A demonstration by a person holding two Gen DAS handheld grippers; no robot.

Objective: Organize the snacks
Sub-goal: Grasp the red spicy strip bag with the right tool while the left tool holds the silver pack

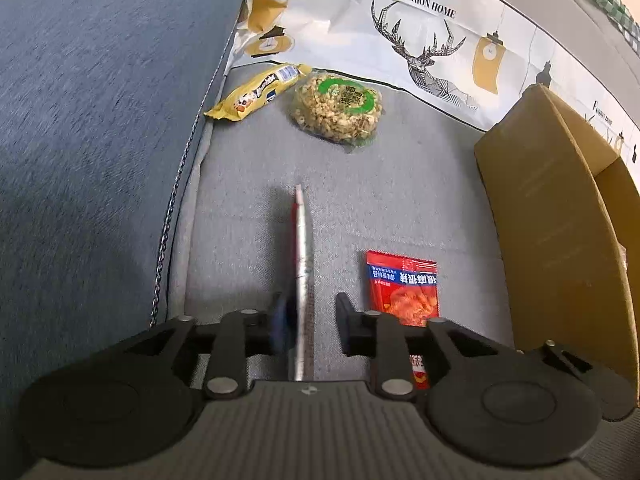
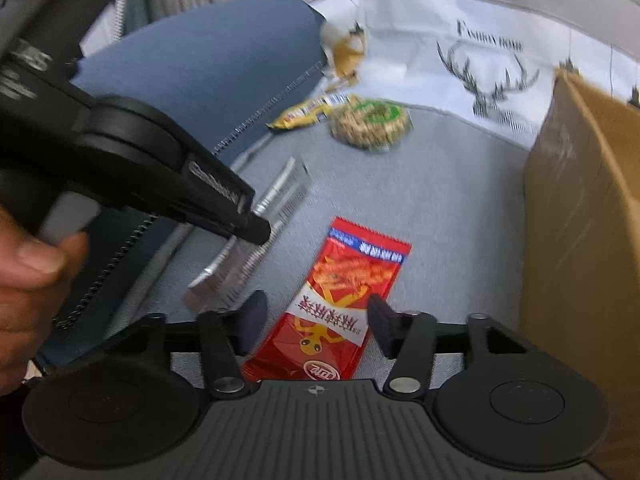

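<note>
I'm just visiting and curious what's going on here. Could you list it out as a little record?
Surface: grey cushion
Left gripper: open, a silver packet edge-on between its fingers
Right gripper: open, over a red snack packet
Still lying further off: yellow wrapper, round puffed snack
Container: cardboard box, on the right

Both wrist cams sit low and close over the grey sofa seat [image 1: 248,216], facing fwd toward the deer-print cloth [image 1: 400,32]. Shared: red packet [image 2: 340,300], cardboard box [image 2: 580,220]; right cam also catches the left hand-held gripper [image 2: 248,224].
</note>
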